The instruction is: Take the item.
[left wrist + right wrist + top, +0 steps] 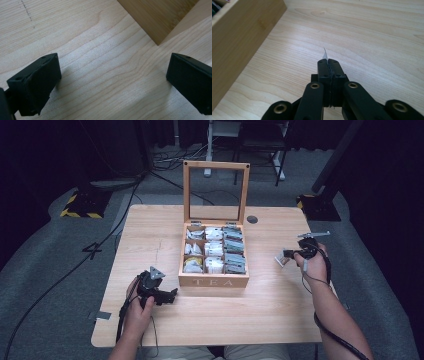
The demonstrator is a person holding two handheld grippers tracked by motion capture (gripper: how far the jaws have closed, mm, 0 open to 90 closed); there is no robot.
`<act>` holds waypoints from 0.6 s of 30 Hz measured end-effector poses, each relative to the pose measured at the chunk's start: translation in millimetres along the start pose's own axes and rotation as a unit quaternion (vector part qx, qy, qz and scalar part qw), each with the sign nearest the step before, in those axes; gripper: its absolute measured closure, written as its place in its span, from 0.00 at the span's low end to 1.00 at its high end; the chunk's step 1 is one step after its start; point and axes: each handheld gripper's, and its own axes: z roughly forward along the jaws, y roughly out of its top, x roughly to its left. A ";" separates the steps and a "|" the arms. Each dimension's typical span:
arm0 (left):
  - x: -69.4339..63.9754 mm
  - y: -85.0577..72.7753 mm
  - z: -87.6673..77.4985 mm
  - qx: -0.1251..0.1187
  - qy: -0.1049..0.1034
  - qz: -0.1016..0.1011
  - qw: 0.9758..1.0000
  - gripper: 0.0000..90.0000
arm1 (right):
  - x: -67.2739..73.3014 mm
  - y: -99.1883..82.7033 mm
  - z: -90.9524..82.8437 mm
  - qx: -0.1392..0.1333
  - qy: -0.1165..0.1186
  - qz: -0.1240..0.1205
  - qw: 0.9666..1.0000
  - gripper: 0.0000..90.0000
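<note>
Tea sachet: thin, light, floppy; your right claw pinches its edge beside tea box, left claw wide, empty.

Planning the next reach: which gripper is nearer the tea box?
Left. The left gripper sits open just off the tea box front-left corner; the right gripper is farther off its right side, pinching a paper sliver.

Lighting: table brightly lit from overhead; surrounding floor dim. Left tongs cast soft shadows. High view slightly soft.
</note>
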 end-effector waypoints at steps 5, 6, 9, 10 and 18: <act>0.0 0.0 0.0 0.000 0.000 0.000 1.000 0.00 | -6.2 -4.9 2.2 0.001 -0.004 0.013 1.000 0.99; 0.0 0.0 0.0 0.000 0.000 0.000 1.000 0.00 | -8.3 -6.3 2.5 0.003 -0.006 0.016 1.000 0.98; 0.0 0.0 0.0 0.000 0.000 0.000 1.000 0.00 | -12.0 -8.0 2.6 0.002 -0.010 0.018 1.000 0.93; 0.0 0.0 0.0 0.000 0.000 0.000 1.000 0.00 | -13.0 -8.6 2.7 0.001 -0.016 0.016 1.000 0.90; 0.0 0.0 0.0 0.000 0.000 0.000 1.000 0.00 | -20.7 -13.5 3.6 -0.006 -0.039 -0.002 0.999 0.68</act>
